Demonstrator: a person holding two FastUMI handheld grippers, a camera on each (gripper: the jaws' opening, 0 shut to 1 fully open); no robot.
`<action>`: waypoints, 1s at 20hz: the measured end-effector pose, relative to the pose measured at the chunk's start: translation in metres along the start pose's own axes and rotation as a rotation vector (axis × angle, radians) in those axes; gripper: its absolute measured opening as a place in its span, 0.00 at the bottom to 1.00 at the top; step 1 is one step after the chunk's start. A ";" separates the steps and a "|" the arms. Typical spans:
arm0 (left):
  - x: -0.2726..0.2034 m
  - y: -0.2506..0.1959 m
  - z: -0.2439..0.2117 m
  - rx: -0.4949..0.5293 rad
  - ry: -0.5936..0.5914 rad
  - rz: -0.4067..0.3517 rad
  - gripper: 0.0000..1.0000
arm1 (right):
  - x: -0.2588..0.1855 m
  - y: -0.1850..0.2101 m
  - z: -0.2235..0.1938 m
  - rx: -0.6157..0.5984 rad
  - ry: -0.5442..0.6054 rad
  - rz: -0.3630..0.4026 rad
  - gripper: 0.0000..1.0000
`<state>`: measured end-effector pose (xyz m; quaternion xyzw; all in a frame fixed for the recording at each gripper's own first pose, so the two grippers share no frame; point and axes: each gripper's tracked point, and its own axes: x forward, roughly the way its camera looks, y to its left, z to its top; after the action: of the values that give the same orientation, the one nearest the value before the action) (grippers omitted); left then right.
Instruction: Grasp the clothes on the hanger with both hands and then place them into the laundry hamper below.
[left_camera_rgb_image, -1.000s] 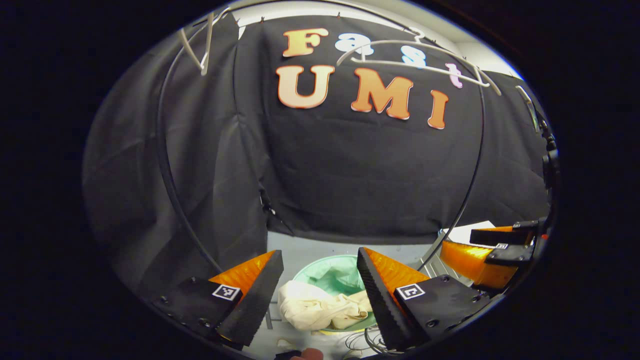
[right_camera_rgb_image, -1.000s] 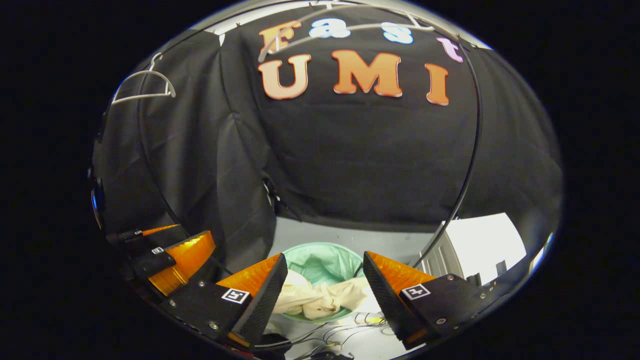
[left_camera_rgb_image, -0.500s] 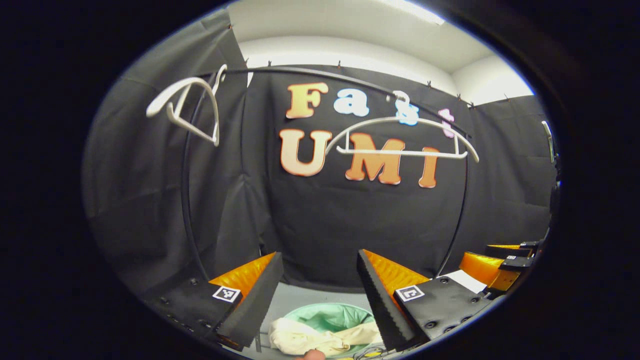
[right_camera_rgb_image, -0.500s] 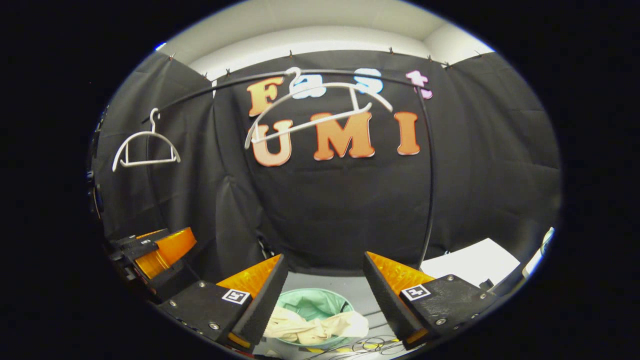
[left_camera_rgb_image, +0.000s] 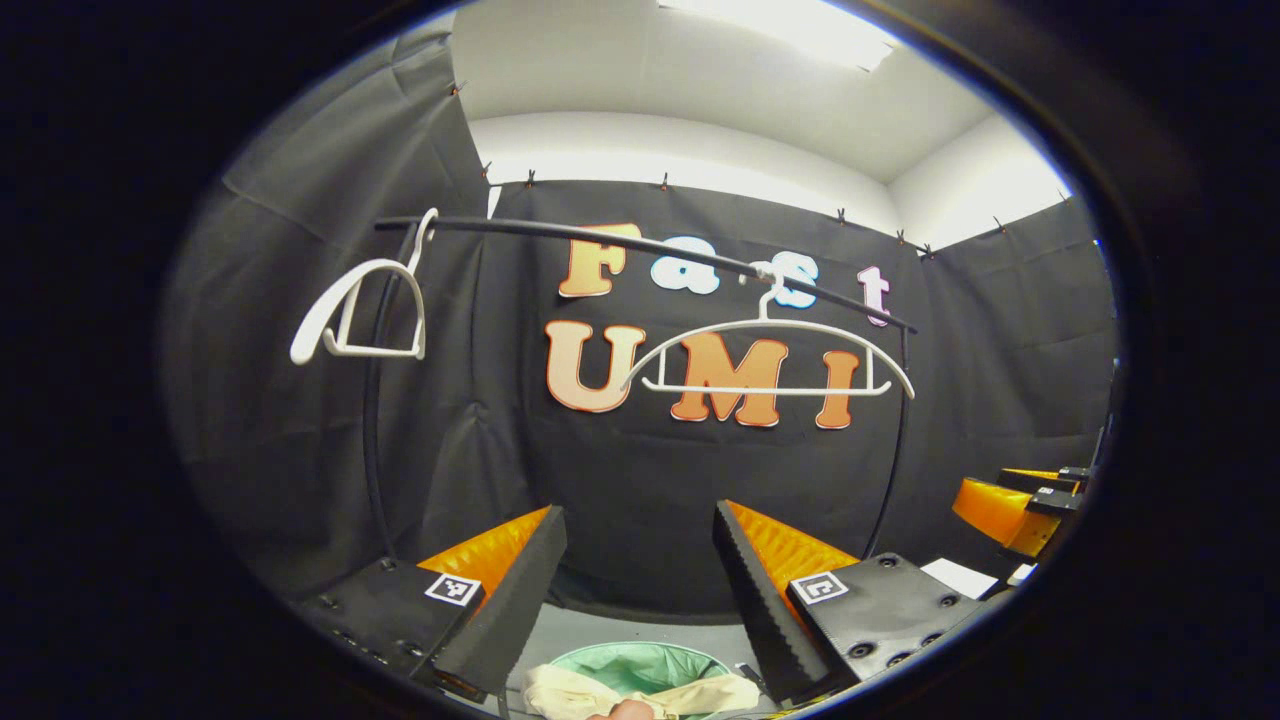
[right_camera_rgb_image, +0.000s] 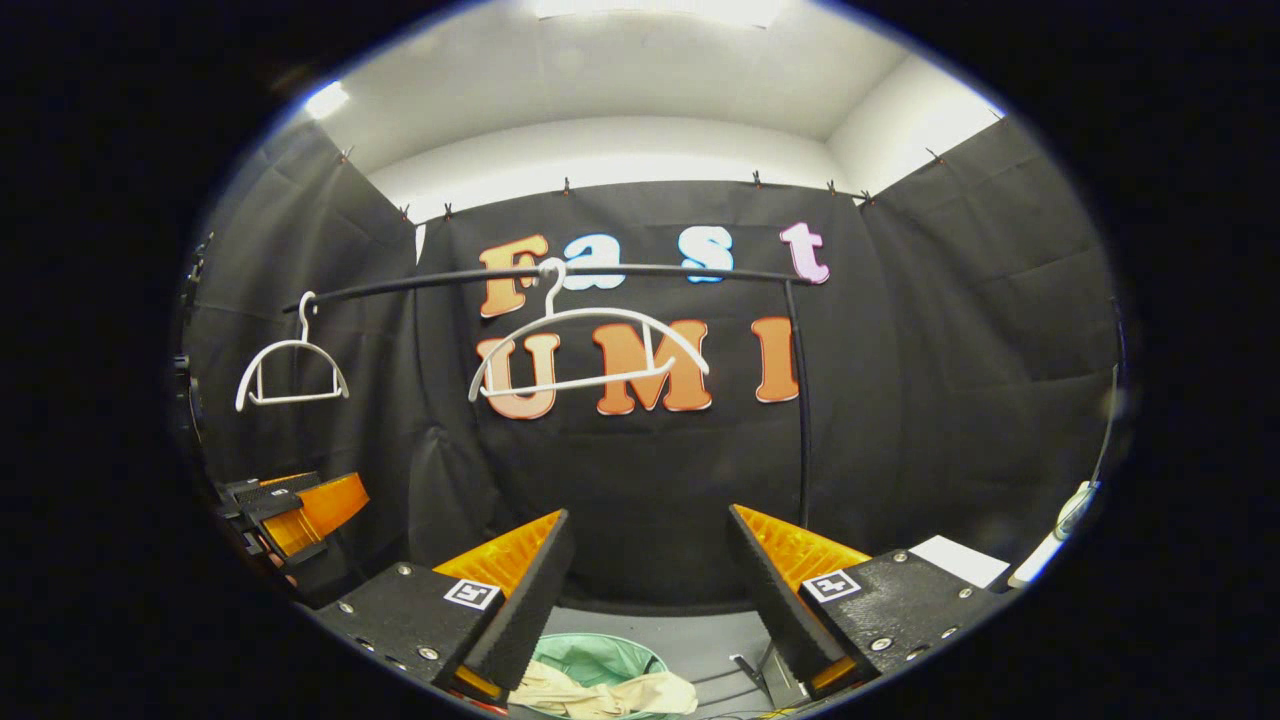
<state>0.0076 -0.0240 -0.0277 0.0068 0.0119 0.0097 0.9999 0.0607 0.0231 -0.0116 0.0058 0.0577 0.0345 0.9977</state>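
Presently: cream crumpled cloth garment (left_camera_rgb_image: 640, 692) draped across the rim of the round mint-green laundry hamper (right_camera_rgb_image: 592, 661), at 6 o'clock, so the drop looks done. Bare white plastic hanger (left_camera_rgb_image: 768, 357) on the black rail (right_camera_rgb_image: 640, 270), 12 o'clock. Left gripper (left_camera_rgb_image: 640, 590) and right gripper (right_camera_rgb_image: 650, 590): fingers wide apart, holding nothing.

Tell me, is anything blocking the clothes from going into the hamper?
Nothing visible is. The cream clothes already lie in the green hamper, draped over its rim. Both hangers are bare.
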 end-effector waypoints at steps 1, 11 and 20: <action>-0.003 0.000 0.002 0.001 -0.007 0.008 0.94 | -0.003 -0.002 0.005 0.000 -0.012 0.001 0.97; -0.018 -0.001 0.032 0.017 -0.074 0.041 0.96 | -0.039 -0.027 0.039 0.017 -0.133 -0.007 0.94; -0.022 0.001 0.040 0.009 -0.090 0.051 0.94 | -0.060 -0.038 0.027 0.031 -0.110 -0.013 0.94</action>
<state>-0.0134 -0.0244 0.0132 0.0120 -0.0332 0.0349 0.9988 0.0068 -0.0192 0.0216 0.0226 0.0032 0.0265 0.9994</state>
